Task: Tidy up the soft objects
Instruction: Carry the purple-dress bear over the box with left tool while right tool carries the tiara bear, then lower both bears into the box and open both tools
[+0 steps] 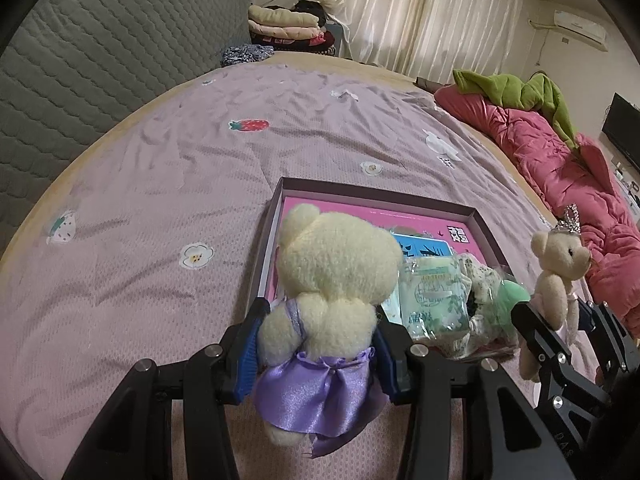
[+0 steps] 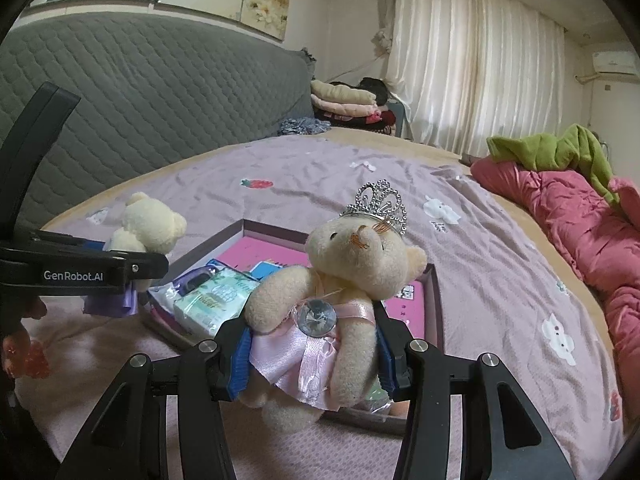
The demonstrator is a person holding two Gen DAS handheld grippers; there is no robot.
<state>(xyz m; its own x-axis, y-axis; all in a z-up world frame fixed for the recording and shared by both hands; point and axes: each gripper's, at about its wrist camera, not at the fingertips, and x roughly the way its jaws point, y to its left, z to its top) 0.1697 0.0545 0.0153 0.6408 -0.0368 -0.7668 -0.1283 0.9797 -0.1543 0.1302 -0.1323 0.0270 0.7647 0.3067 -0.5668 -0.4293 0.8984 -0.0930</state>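
Note:
My left gripper is shut on a cream teddy bear in a purple satin dress, seen from behind, held just above the bed in front of a shallow box with a pink bottom. My right gripper is shut on a beige teddy bear in a pink dress with a silver crown, held over the box's near edge. The crowned bear also shows in the left wrist view, the purple-dress bear in the right wrist view. Tissue packs lie in the box.
The box lies on a lilac bedspread with fruit and flower patches. A pink quilt with a green garment is bunched along the right. A grey quilted headboard is at the left; folded clothes are stacked at the back.

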